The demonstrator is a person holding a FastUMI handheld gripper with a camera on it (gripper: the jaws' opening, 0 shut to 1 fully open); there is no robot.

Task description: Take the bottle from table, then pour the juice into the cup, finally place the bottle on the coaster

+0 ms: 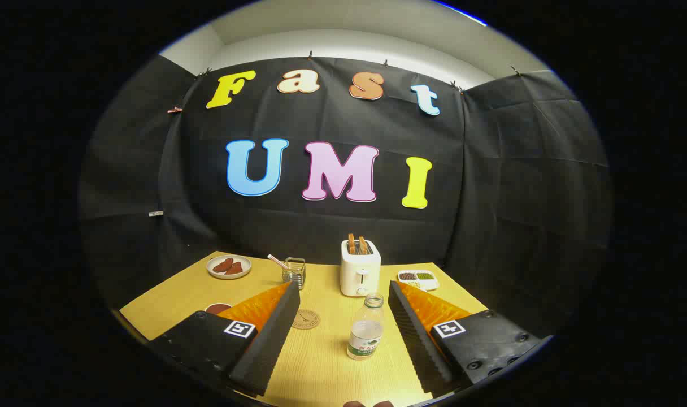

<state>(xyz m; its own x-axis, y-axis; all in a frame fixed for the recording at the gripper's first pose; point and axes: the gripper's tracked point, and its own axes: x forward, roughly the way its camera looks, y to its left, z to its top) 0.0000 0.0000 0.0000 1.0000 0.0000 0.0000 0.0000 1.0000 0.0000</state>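
The tool (343, 316) hangs above the wooden worktop (332, 367) with its fingers spread wide, and the bottle (366, 328) stands upright between them, uncapped and nearer the right finger, touching neither. The round coaster (305, 319) lies just beside the left finger, while the glass cup (294, 272) with its straw and the white toaster (360, 274) stand beyond.

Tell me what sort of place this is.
Probably a staged kitchen or breakfast table inside a recording booth. A toaster with bread in it, a plate of food and a bottle stand on a wooden table backed by black cloth. The open claw has the bottle between its fingers, untouched.
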